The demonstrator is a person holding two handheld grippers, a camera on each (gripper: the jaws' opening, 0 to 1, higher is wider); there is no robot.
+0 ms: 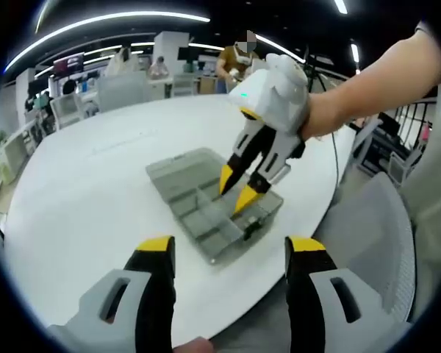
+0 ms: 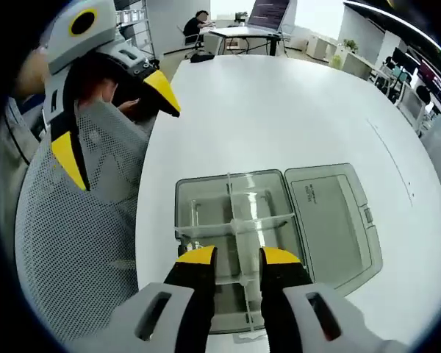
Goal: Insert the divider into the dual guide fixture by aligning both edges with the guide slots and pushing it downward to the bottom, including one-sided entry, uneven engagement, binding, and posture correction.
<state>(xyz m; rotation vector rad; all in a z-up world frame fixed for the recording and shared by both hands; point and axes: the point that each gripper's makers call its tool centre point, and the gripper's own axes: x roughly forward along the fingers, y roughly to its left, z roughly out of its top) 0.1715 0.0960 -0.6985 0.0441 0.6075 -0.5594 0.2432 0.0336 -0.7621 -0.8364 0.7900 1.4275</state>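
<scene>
A grey compartment box [image 1: 198,202] lies with its lid open near the edge of the white table [image 1: 95,184]. Clear dividers [image 2: 235,220] stand crossed inside the box [image 2: 198,202], and its lid [image 2: 331,213] lies flat to the right. My right gripper [image 2: 239,257] hangs just over the box with its jaws a little apart, straddling the long clear divider; a grip on it cannot be made out. A hand holds that right gripper [image 1: 237,188] above the box's middle. My left gripper [image 1: 230,246] stands wide open, off the table's edge. The left gripper [image 2: 114,125] holds nothing.
A grey mesh chair [image 2: 73,243] stands against the table edge below the left gripper. The white table [image 2: 294,110] stretches bare beyond the box. Desks, monitors and a seated person [image 2: 198,18] are far behind.
</scene>
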